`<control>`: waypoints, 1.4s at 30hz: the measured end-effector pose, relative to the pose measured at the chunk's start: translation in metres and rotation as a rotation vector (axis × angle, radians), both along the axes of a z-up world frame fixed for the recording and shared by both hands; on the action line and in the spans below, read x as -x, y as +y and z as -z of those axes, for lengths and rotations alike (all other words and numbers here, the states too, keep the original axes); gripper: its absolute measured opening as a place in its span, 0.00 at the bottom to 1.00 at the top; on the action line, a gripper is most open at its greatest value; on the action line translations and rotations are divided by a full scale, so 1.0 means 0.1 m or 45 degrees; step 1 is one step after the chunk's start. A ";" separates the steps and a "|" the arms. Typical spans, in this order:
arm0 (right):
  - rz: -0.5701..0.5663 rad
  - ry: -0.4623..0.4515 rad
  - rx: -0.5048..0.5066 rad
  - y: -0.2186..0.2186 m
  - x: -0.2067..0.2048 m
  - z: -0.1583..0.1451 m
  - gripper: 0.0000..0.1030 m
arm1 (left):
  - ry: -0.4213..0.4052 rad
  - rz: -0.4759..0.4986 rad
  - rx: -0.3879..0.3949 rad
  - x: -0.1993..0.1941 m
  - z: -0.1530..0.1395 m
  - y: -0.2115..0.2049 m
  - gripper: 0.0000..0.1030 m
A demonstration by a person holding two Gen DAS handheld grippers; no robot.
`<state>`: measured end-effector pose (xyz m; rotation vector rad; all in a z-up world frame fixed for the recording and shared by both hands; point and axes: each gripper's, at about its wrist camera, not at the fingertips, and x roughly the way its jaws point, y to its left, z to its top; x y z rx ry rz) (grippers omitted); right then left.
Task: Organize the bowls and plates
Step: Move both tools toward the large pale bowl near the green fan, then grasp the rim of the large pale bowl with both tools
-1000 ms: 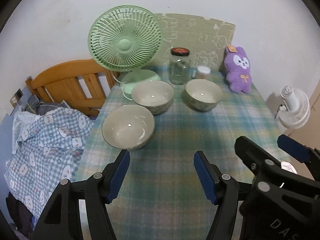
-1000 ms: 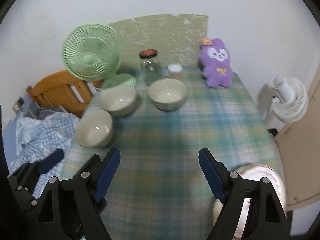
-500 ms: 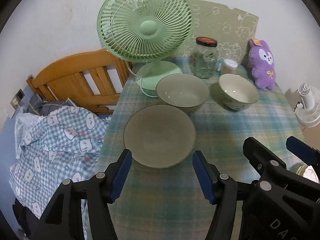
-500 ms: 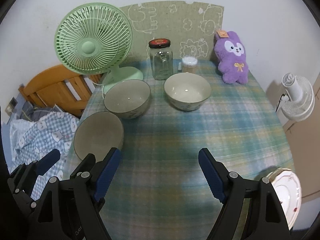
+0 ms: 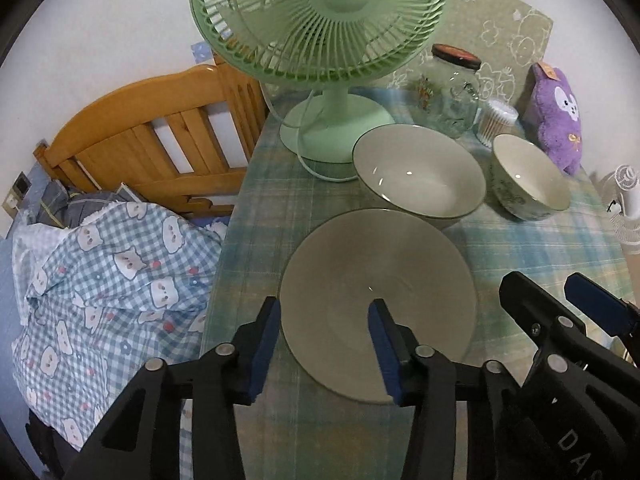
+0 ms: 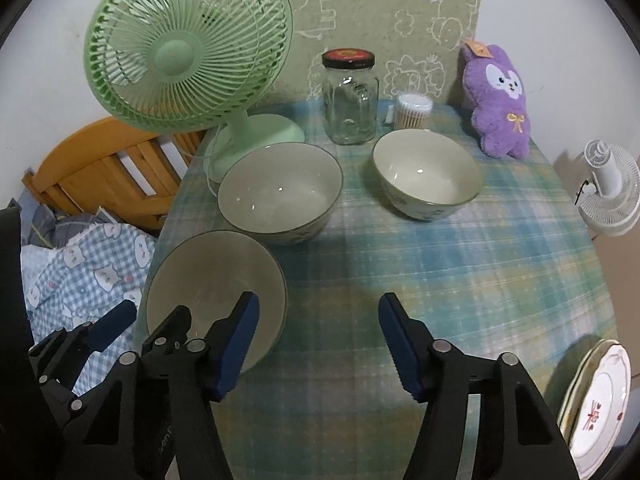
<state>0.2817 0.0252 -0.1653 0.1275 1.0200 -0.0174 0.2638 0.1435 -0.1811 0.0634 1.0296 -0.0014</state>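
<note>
Three pale bowls stand on the plaid tablecloth. The near-left bowl (image 5: 384, 296) (image 6: 208, 280) sits by the table's left edge. My left gripper (image 5: 326, 344) (image 6: 156, 320) is open, its jaws astride that bowl's near-left rim, one finger inside and one outside. The middle bowl (image 5: 420, 172) (image 6: 280, 192) is just behind it. The third bowl (image 5: 532, 176) (image 6: 428, 172) is to the right. My right gripper (image 6: 318, 340) is open and empty over bare cloth. A stack of white patterned plates (image 6: 596, 396) lies at the near-right table edge.
A green desk fan (image 5: 320, 20) (image 6: 188, 44) stands at the back left with its cord on the cloth. A glass jar (image 6: 350, 96), a cotton swab tub (image 6: 414, 112) and a purple plush (image 6: 500, 100) line the back. A wooden bed frame (image 5: 152, 144) and bedding lie left of the table.
My left gripper moved forward and left to the near-left bowl and now straddles its rim. My right gripper advanced a little over the cloth. Both stayed open.
</note>
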 end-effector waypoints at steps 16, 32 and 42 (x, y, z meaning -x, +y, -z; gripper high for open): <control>-0.022 0.071 0.002 0.23 -0.30 0.32 0.34 | 0.018 0.016 -0.071 -0.25 0.27 0.14 0.26; -0.047 0.063 0.066 0.32 -0.38 0.36 0.09 | 0.011 0.049 -0.057 -0.27 0.28 0.16 0.13; -0.052 0.075 0.076 0.33 -0.31 0.32 0.08 | 0.034 0.060 -0.033 -0.20 0.25 0.18 0.12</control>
